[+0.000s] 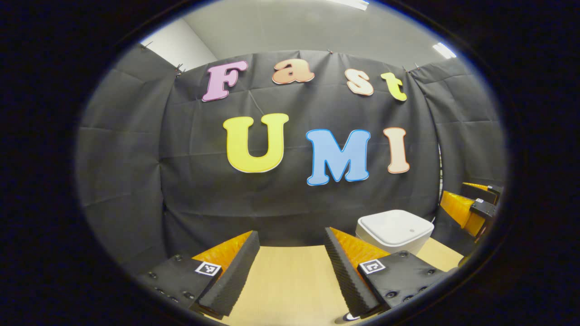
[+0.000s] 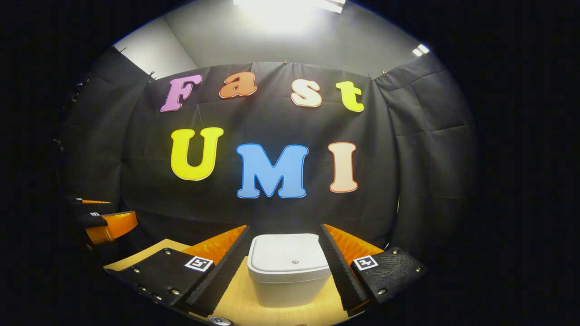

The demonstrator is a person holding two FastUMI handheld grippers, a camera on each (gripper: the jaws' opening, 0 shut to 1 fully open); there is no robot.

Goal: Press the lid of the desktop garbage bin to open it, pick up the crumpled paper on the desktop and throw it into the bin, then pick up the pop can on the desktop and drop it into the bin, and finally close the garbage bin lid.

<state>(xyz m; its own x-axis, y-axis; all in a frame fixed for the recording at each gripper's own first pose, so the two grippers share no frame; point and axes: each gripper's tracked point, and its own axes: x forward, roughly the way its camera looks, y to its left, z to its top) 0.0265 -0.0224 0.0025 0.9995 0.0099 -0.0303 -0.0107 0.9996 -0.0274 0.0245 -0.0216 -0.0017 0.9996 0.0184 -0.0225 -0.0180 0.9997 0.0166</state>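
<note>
A white desktop garbage bin with its lid down stands on the wooden desktop near the back wall. In the right gripper view it sits straight ahead, seen between the spread fingers of my right gripper, which is open and holds nothing. In the left gripper view the bin stands to the right, behind the right finger. My left gripper is open over bare desktop. The right gripper shows at the far right edge there, and the left gripper at the left edge of the right gripper view.
Black cloth walls close the booth at the back and on both sides, just behind the bin. A small dark round object peeks in at the bottom edge of the left gripper view.
</note>
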